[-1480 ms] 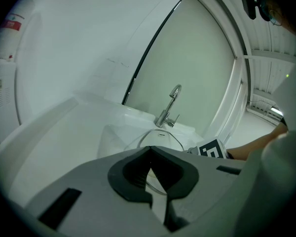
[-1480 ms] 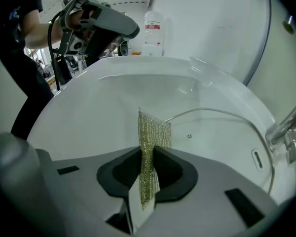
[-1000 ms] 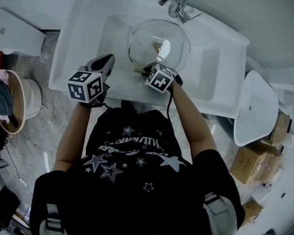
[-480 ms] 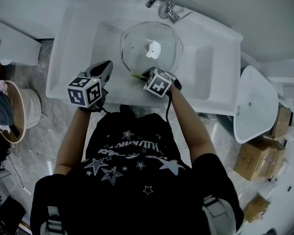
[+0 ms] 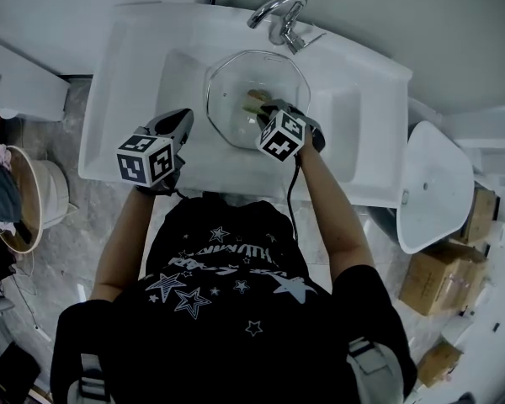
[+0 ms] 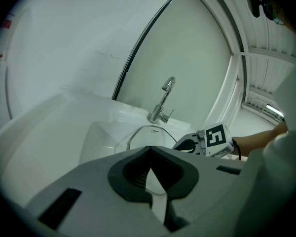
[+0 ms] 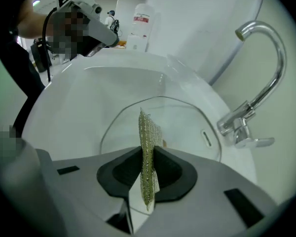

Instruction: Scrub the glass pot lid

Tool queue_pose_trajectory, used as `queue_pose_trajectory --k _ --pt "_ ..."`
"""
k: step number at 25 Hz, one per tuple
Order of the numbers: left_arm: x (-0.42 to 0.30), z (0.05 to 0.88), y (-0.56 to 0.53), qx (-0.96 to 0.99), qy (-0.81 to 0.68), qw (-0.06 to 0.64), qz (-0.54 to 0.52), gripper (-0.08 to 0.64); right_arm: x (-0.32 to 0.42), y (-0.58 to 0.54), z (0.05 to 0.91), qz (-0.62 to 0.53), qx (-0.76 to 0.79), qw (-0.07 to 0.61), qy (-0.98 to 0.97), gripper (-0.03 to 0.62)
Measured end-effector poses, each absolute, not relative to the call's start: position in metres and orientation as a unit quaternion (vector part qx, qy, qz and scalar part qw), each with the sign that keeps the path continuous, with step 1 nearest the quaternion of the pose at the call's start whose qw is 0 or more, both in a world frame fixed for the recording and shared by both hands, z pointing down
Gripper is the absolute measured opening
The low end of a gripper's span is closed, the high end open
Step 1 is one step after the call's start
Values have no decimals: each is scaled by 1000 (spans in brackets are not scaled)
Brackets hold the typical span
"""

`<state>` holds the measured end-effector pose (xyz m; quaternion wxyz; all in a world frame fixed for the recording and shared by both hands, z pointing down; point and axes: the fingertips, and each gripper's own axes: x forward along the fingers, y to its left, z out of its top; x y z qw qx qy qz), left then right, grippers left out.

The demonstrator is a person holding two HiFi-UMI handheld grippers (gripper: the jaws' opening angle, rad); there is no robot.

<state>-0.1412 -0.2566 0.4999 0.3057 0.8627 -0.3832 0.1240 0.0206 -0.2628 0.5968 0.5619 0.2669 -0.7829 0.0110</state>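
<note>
Rough woven scrubber (image 7: 149, 132) between matt dark pads (image 7: 122, 171) of the right tool (image 7: 148, 158); ahead, clear glass lid (image 5: 231, 99), glossy white sink (image 5: 135, 74), polished chrome tap (image 5: 275, 11).

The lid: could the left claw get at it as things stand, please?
Probably yes: the left claw hovers beside the lid, nothing between; the right claw, with its pad, sits over its right part only.

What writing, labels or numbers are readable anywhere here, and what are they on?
No text here can be read outright.
Black T-shirt: a line of white lettering among stars, too blurred to read.
White bottle: red label, print too small to read.
Marker cubes: black-and-white square patterns only, no words.
</note>
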Motion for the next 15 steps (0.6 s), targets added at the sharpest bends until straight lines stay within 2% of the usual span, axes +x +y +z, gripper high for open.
queue_pose_trajectory --k 5,15 --pt "-142 499 -263 862 -385 307 121 8 27 -307 574 -57 314 563 -763 69" --pt "-151 502 -268 856 -390 317 116 8 35 -356 559 -70 390 562 -726 69"
